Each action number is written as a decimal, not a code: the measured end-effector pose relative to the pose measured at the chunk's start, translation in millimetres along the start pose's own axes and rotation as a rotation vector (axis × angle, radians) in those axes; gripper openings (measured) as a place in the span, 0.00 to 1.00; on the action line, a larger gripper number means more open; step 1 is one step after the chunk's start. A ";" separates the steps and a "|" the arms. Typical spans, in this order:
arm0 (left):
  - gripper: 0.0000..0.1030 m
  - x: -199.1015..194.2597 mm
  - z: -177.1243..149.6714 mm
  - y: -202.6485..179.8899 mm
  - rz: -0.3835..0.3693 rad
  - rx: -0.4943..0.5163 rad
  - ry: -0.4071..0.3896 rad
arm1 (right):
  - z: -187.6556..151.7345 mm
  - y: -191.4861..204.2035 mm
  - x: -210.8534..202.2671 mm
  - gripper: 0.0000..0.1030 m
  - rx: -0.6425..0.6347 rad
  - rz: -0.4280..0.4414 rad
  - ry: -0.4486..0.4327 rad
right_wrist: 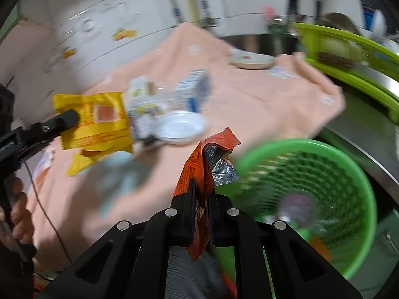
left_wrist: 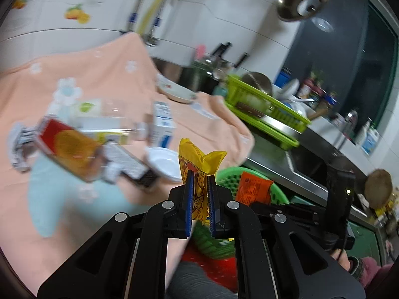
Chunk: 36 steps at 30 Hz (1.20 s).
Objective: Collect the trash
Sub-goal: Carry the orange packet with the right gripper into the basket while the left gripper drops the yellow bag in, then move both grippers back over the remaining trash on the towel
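You are carrying trash: left gripper (left_wrist: 199, 177) pinching a yellow wrapper (left_wrist: 197, 159), right gripper (right_wrist: 200, 186) pinching an orange wrapper (right_wrist: 199, 164). Green basket (right_wrist: 349, 261) sits right of the fingertips; next, probably releasing over it.

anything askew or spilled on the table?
Yes. On the peach cloth, several cartons lie toppled and jumbled: a red and orange box tilted on its side, and a clear bottle lying flat beside a blue-white carton. No liquid spill is visible.

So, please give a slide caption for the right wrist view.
Right gripper shut on an orange wrapper beside the green basket.
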<state>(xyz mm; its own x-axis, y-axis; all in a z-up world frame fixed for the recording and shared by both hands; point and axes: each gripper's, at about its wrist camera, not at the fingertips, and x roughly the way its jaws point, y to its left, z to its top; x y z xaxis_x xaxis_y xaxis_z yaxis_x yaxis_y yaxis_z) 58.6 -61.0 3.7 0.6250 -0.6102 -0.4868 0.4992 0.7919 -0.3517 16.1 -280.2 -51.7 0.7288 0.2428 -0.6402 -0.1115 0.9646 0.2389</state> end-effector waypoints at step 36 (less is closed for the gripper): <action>0.53 99.5 -30.2 -85.9 -0.058 0.088 0.187 | -38.8 -109.8 -40.3 0.59 0.165 -0.213 -0.036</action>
<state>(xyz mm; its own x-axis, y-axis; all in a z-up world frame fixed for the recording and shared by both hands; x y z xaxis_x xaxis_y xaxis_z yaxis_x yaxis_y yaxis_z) 59.8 -189.1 -38.7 0.4758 -0.6334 -0.6103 0.5870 0.7454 -0.3161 -27.2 -391.9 -80.4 0.7480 0.0292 -0.6630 0.1566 0.9631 0.2190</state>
